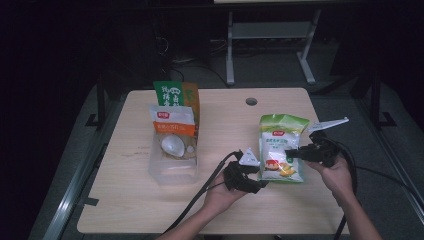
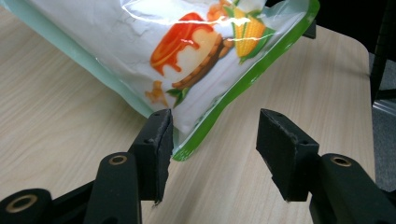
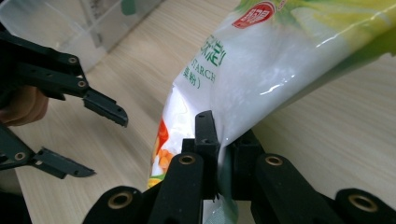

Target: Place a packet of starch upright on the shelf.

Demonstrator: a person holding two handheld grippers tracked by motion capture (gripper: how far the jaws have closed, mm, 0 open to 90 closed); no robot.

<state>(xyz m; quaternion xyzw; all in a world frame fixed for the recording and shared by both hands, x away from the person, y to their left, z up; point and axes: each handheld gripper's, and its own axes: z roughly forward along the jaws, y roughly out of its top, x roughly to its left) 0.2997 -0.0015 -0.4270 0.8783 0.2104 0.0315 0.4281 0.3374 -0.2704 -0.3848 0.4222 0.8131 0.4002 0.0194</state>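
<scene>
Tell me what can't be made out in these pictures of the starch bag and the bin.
- Starch bag: its right edge is hidden by the right gripper; the left gripper view cuts its top off.
- Clear bin: its rear packet is half covered by the front pouch.
- High view: packet print too small to read.

Partly hidden and cropped things around the two claws at a wooden table.

In the right gripper view, the starch bag's pinched edge is hidden between the closed pads, and its top runs off the frame above. In the left gripper view, the same bag is cut off above the open claw. From the high view, the print on the two packets in the clear bin, well left of the left claw, is too small to read.
</scene>
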